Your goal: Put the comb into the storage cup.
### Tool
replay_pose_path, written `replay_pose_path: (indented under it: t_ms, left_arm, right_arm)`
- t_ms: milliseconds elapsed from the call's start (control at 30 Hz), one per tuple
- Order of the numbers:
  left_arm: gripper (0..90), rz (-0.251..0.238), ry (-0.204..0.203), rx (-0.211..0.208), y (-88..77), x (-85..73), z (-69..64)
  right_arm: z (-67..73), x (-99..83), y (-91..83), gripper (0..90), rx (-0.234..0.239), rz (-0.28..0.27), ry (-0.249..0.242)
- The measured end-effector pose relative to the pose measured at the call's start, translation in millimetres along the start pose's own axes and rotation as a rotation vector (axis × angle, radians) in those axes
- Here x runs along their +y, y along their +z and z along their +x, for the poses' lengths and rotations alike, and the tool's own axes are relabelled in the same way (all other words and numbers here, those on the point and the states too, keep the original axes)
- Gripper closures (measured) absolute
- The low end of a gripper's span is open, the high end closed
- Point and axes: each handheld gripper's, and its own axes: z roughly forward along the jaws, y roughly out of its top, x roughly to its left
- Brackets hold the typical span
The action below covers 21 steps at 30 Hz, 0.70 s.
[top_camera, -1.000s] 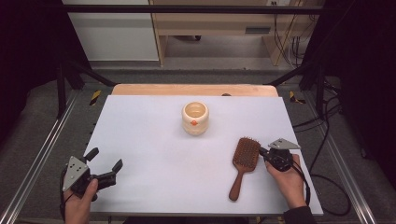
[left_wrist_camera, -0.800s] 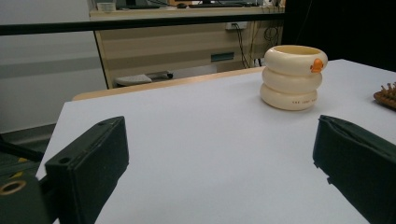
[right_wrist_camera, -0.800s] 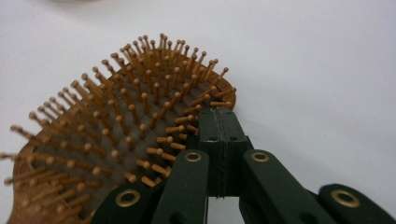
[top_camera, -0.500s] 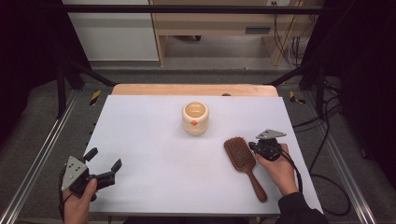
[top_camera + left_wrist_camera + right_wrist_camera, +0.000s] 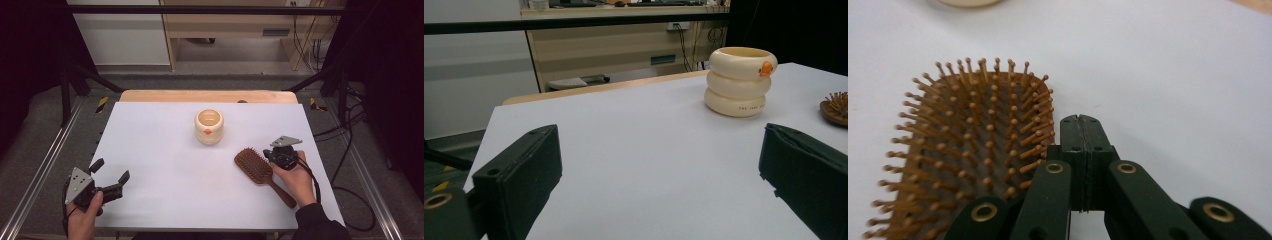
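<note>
Brown wooden paddle hairbrush point(image 5: 256, 166) bristles-up on the white table point(image 5: 160, 150), right gripper point(image 5: 1082, 124) jaws pressed together right at its edge, left gripper point(image 5: 111, 174) spread wide over bare table, cream ringed ceramic cup point(image 5: 739, 81) up close showing an orange duck tag

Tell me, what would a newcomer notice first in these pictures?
Probably the wooden hairbrush, bristles up on the white table, with the right hand-held gripper shut beside its edge. Next, the cream ringed cup at the table's middle, then the left hand-held gripper open at the near left corner.
</note>
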Motion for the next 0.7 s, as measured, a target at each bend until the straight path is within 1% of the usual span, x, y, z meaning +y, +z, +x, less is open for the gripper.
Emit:
replay_pose_path:
  t_ms: [67,167,200,267,333,367,467,500,567,600,633,667,700]
  left_arm:
    - [3.5,0.000,0.000,0.000,-0.2,-0.1,0.2]
    - [3.5,0.000,0.000,0.002,-0.4,-0.1,0.1]
    - [3.4,0.000,0.001,0.002,-0.5,0.0,0.0]
    - [3.5,0.001,0.001,0.003,-0.7,0.0,0.0]
    - [3.5,0.001,0.001,0.005,-0.9,-0.1,0.0]
    - [3.5,0.001,0.001,0.005,-1.0,-0.2,0.1]
    - [3.5,0.002,0.000,0.006,-1.2,-0.5,0.5]
    - [3.5,0.002,-0.001,0.007,-1.2,-0.5,0.7]
    - [3.4,0.002,-0.003,0.008,-1.1,-0.7,0.9]
    - [3.4,0.002,-0.004,0.009,-1.0,-0.8,1.0]
    - [3.5,0.004,-0.004,0.009,-0.9,-1.0,1.1]
    - [3.5,0.006,-0.003,0.009,-0.6,-1.2,1.2]
    - [3.5,0.008,-0.003,0.010,-0.3,-1.4,1.2]
  right_arm:
    - [1.2,-0.4,-8.8,88.9,-0.005,-0.021,-0.003]
    - [5.4,-3.2,-24.3,85.8,-0.001,-0.045,-0.004]
    - [7.2,-5.0,-30.4,83.4,0.004,-0.054,-0.002]
    - [10.4,-7.1,-38.2,75.6,0.011,-0.063,0.003]
    - [13.9,-8.7,-46.3,67.5,0.017,-0.056,0.011]
    - [15.4,-9.5,-49.6,63.4,0.026,-0.054,0.007]
    - [21.9,-12.0,-55.4,44.9,0.062,-0.014,0.005]
    - [24.5,-13.0,-56.7,40.8,0.066,0.006,-0.002]
    - [29.2,-16.0,-58.9,31.4,0.053,0.029,-0.029]
    - [31.3,-17.6,-59.3,25.8,0.051,0.049,-0.038]
    - [34.7,-20.9,-58.2,17.5,0.061,0.096,-0.049]
    - [34.7,-20.9,-58.2,17.5,0.061,0.096,-0.049]
    - [36.1,-22.5,-57.3,15.7,0.063,0.123,-0.052]
